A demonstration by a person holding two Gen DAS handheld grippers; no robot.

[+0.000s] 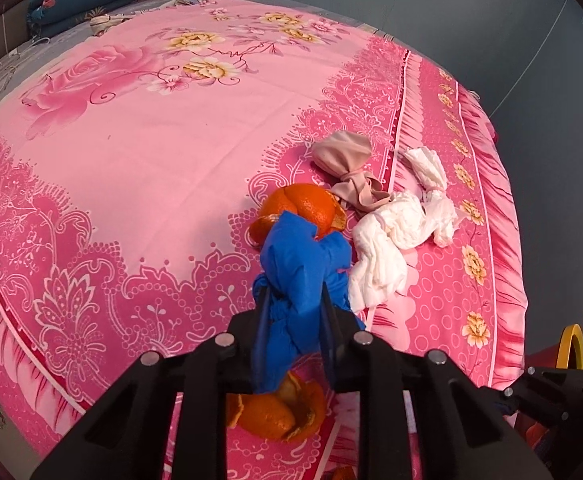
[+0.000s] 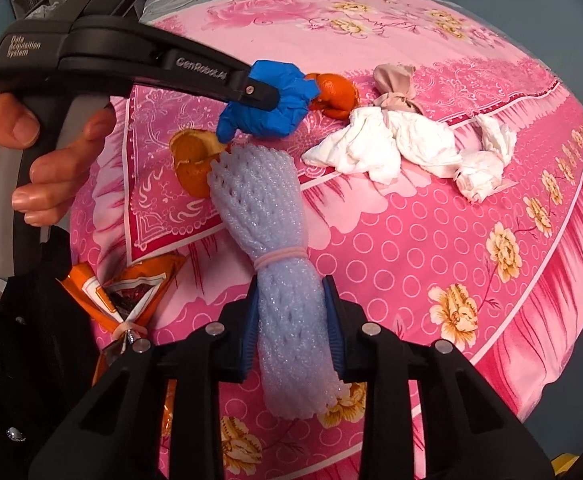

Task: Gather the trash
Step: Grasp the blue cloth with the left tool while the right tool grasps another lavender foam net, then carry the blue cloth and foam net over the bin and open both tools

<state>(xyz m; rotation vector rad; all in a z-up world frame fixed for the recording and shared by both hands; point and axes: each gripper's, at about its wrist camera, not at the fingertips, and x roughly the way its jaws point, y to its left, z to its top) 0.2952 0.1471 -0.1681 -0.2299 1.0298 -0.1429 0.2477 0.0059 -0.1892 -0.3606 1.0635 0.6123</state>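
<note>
My left gripper has its jaws clamped on a crumpled blue glove, lifted above orange peel on the bed. My right gripper grips a white foam net. White tissues lie far right.

The blue glove hides part of the orange peel.

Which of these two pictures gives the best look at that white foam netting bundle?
The right wrist view: the foam netting bundle fills the middle, tied with a rubber band and pinched by the right gripper. The left wrist view does not show it at all; there the left gripper holds a blue wad.
</note>
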